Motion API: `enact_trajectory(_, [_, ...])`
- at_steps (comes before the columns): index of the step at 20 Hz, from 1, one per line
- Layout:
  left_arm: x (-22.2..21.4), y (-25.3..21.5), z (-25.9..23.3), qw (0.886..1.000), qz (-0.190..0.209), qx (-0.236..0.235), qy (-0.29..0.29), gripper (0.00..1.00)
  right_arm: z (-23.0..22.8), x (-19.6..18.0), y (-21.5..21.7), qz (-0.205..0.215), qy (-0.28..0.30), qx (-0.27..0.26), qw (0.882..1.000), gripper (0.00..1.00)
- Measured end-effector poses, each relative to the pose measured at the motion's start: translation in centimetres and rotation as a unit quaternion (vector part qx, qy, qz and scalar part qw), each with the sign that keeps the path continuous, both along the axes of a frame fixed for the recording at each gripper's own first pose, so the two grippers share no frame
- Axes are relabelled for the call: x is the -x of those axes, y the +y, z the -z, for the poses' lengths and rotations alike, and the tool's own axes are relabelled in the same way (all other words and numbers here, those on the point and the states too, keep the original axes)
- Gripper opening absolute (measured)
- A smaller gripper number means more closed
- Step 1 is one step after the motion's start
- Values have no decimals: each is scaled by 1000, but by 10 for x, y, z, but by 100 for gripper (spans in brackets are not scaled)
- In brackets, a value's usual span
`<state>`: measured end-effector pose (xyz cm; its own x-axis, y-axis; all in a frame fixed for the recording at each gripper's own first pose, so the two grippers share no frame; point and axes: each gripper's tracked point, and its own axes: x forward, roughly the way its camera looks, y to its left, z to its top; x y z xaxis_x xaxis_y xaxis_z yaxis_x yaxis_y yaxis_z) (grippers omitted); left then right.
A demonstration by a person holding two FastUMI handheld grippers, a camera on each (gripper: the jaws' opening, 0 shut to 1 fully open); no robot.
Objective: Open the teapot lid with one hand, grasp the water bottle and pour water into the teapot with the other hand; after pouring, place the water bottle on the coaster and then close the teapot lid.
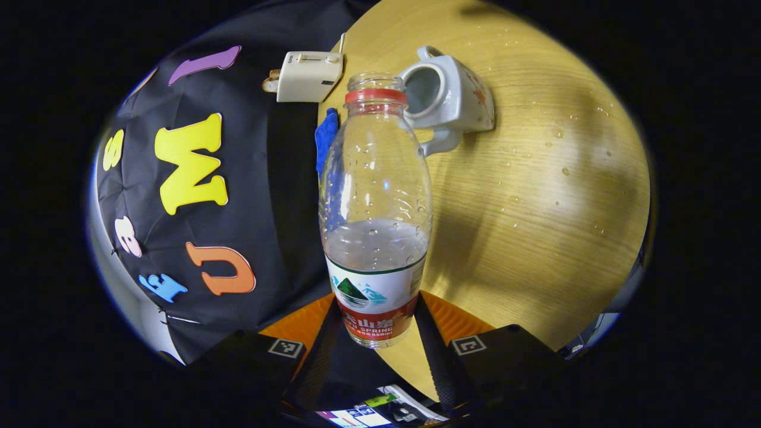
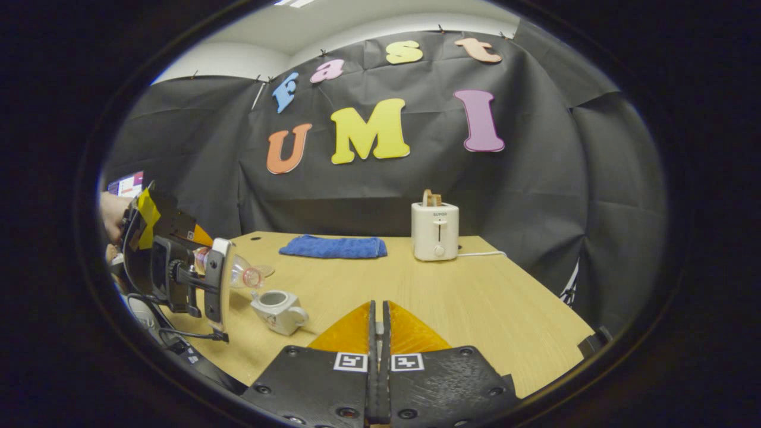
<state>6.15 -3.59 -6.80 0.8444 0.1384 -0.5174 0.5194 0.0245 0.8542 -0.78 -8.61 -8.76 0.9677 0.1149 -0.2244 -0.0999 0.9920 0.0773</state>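
In the left gripper view, the toaster [image 1: 309, 76] sits at eleven o'clock against the booth wall, with the blue cloth [image 1: 326, 138] just below it. The left gripper [image 1: 376, 333] has its two fingers pressed on the labelled lower end of the water bottle [image 1: 376, 196], which is uncapped, partly filled, and points its mouth toward twelve o'clock, just beside the open teapot [image 1: 447, 98] at one o'clock. The teapot has no lid on it; water drops dot the wooden table [image 1: 553, 196] to its right. In the right gripper view, a hand [image 2: 112, 214] at nine o'clock holds that gripper, the bottle tilted with its mouth just above the teapot [image 2: 278, 310] at seven o'clock. The cloth [image 2: 334, 246] lies near centre, the toaster [image 2: 435, 230] toward one o'clock. The right gripper [image 2: 378, 351], at six o'clock, has its jaws closed together; whether something thin sits between them I cannot tell.
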Motion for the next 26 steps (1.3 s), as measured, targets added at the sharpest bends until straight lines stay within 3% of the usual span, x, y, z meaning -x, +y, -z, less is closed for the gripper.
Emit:
enact_trajectory(7, [-12, -2, -19, 998, 17, -54, -35, 75, 3, 1, -3, 2, 1, -5, 1000, 0])
enact_trajectory(8, [-13, -2, -21, 997, 19, -60, -39, 79, 2, 1, -3, 2, 1, -5, 1000, 0])
enact_trajectory(9, [-14, -1, -23, 997, 21, -67, -41, 75, 2, 1, -5, 3, 0, -5, 1000, 0])
enact_trajectory(18, [-22, -3, -44, 989, 37, -125, -74, 75, 3, 1, -7, 3, 1, -8, 1000, 0])
enact_trajectory(26, [-25, -3, -57, 983, 42, -155, -92, 75, 1, 1, -7, 2, -3, -10, 1000, 0])
